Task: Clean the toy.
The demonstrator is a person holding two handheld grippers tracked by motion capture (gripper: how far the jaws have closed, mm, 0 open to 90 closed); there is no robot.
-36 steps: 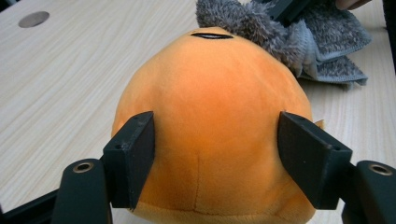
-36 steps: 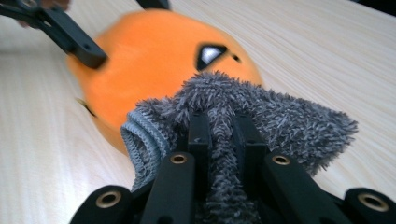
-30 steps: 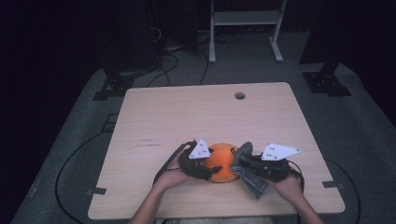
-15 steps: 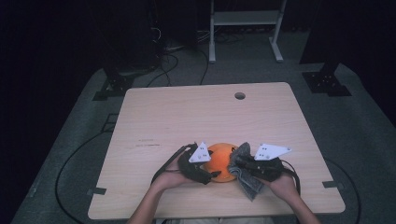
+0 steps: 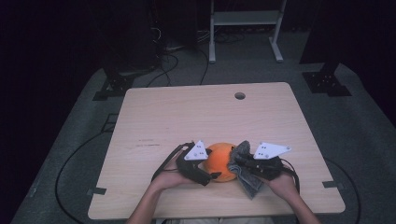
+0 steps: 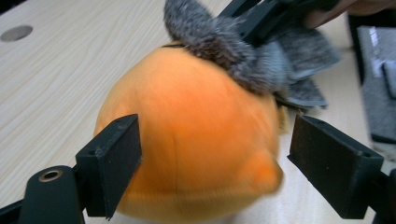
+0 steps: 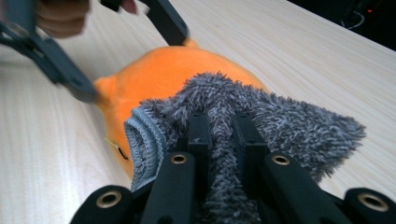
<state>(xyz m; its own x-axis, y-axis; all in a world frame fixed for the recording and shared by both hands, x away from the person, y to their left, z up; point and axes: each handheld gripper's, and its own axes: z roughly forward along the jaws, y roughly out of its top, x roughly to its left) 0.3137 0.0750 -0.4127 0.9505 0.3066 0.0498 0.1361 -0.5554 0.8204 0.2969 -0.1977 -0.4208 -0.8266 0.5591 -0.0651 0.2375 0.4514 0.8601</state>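
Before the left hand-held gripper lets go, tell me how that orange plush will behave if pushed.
The orange plush looks rounded, so it may roll or rock. Its soft fabric probably squashes rather than slides. The grey cloth draped against it looks floppy and may drag along.

Fingers (image 7: 222,140) clamped on grey fuzzy cloth (image 7: 280,121), draped against orange plush ball (image 7: 159,79) on wooden table (image 7: 289,42).
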